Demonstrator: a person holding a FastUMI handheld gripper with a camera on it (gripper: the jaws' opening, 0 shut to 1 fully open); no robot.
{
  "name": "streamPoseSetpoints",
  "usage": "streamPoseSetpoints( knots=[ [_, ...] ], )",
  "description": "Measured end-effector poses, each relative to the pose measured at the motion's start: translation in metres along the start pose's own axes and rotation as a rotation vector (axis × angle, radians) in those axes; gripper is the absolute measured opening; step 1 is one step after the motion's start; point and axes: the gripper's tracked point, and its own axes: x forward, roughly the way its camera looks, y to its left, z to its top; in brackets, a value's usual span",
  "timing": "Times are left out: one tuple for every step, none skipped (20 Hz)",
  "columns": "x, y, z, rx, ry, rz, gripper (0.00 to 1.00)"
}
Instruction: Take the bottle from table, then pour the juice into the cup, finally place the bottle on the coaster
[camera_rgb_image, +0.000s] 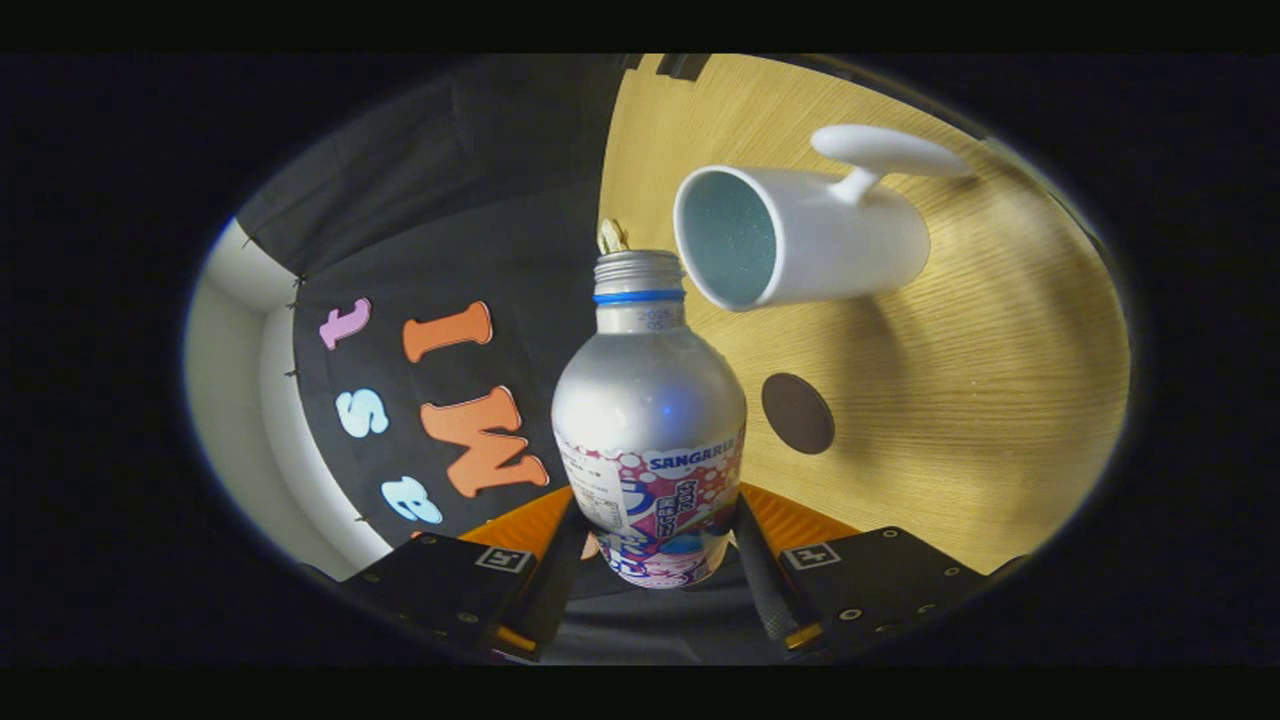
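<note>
My gripper (655, 545) is shut on a silver metal bottle (648, 400), with both fingers (762, 565) pressing on its pink-and-blue labelled lower body. The bottle has a blue ring under a threaded, uncapped neck. The view is rolled hard, so the bottle lies tipped relative to the wooden table (990, 400). Its mouth sits close beside the rim of a white cup (830, 240), slightly short of the opening. The cup has a handle on its far side and a pale inside. A round dark brown coaster (797, 413) lies on the table beside the bottle's shoulder, nearer to me than the cup.
The booth's black cloth wall (450, 220) rises at the table's far edge behind the bottle, with a pale wall (235, 380) past it. Something small and yellowish (612, 236) shows just past the bottle's mouth. Bare wood stretches around the cup and coaster.
</note>
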Motion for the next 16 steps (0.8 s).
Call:
streamPoseSetpoints(
  knots=[
    [-0.001, 0.0, 0.001, 0.01, 0.0, -0.005, 0.76],
    [-0.001, 0.001, 0.002, 0.026, -0.001, -0.008, 0.76],
    [-0.002, 0.004, 0.002, 0.044, -0.003, -0.007, 0.76],
    [-0.003, 0.006, 0.002, 0.057, -0.001, -0.002, 0.76],
    [-0.005, 0.008, 0.001, 0.064, -0.003, -0.002, 0.76],
    [-0.005, 0.008, 0.002, 0.067, -0.004, -0.004, 0.76],
    [-0.004, 0.007, 0.0, 0.069, 0.002, -0.006, 0.76],
    [-0.004, 0.008, 0.0, 0.076, 0.005, -0.002, 0.76],
    [-0.004, 0.009, -0.001, 0.085, 0.012, 0.001, 0.76],
    [-0.004, 0.009, -0.001, 0.096, 0.014, 0.002, 0.76],
    [-0.004, 0.009, -0.002, 0.104, 0.017, -0.001, 0.76],
    [-0.003, 0.01, -0.003, 0.111, 0.017, -0.005, 0.76],
    [-0.002, 0.011, -0.004, 0.12, 0.013, -0.01, 0.76],
    [-0.001, 0.01, -0.003, 0.126, 0.007, -0.016, 0.76],
    [0.0, 0.011, -0.003, 0.133, 0.003, -0.02, 0.76],
    [0.0, 0.012, -0.002, 0.139, 0.0, -0.024, 0.76]
  ],
)
